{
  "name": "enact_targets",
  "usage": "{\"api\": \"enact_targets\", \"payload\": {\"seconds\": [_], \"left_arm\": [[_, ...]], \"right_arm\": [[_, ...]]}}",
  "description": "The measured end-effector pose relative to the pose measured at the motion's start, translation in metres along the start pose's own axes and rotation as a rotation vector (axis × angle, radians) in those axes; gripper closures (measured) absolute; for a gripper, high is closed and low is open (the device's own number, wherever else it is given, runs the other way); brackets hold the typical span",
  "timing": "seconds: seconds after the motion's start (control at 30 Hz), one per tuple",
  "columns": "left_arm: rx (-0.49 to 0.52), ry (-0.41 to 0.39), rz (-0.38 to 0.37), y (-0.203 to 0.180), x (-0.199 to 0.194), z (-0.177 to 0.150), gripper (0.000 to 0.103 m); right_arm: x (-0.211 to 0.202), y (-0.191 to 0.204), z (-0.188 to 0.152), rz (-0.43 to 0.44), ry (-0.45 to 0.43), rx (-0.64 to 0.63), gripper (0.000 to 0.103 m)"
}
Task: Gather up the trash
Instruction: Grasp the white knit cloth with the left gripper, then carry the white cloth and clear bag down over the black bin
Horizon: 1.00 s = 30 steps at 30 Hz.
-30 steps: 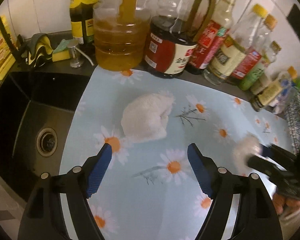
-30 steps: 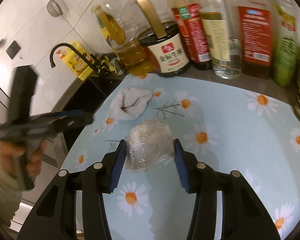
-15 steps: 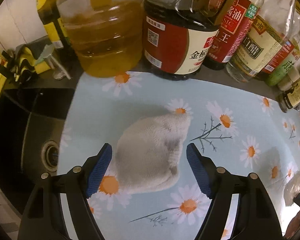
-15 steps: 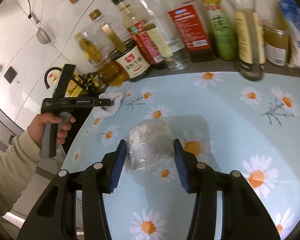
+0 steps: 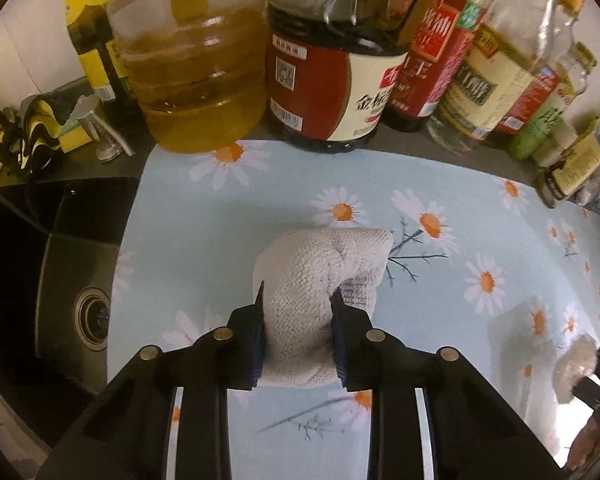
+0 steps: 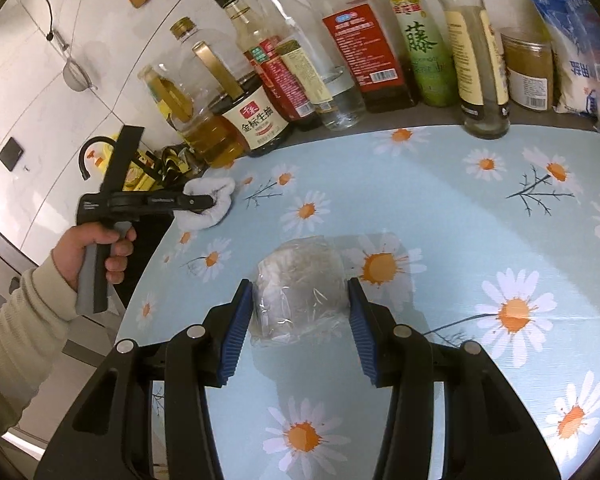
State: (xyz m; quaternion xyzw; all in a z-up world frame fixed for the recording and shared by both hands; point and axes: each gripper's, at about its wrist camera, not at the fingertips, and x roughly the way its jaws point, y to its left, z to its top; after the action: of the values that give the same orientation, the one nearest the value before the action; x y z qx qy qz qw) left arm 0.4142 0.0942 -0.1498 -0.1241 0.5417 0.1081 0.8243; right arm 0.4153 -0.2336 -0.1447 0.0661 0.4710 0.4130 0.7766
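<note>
The left gripper [image 5: 298, 320] pinches a white cloth [image 5: 320, 280] tight between its fingers. The right gripper [image 6: 300, 308] holds a clear plastic wad [image 6: 298, 292], fingers pressed against both sides.

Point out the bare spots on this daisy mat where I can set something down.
Free: the pale-blue daisy mat between the row of sauce bottles and the plastic-wrapped bundle in the right tongs, and its right side. Crowded: the back edge with bottles, and the sink-side corner with the white knitted cloth in the left tongs.
</note>
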Motion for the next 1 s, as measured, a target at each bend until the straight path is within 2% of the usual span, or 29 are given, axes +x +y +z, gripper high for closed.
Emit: {"api": "enact_targets", "payload": {"seconds": [0.17,0.43,0.7,1.0], "left_arm": [[0.008,-0.044,-0.054,0.006,-0.027,-0.011,0.078],[0.045,-0.089,-0.140,0.022,-0.062,-0.055,0.078],[0.096,-0.148,-0.221,0.049,-0.105,-0.104,0.078],[0.157,-0.157,-0.286,0.073,-0.136,-0.167,0.078]], "right_arm": [[0.004,0.022,-0.001,-0.018,-0.007,-0.014,0.055],[-0.003,0.070,-0.022,-0.092,-0.038,-0.042,0.055],[-0.015,0.131,-0.056,-0.152,-0.071,-0.037,0.055],[-0.016,0.189,-0.105,-0.200,-0.077,-0.013,0.055]]}}
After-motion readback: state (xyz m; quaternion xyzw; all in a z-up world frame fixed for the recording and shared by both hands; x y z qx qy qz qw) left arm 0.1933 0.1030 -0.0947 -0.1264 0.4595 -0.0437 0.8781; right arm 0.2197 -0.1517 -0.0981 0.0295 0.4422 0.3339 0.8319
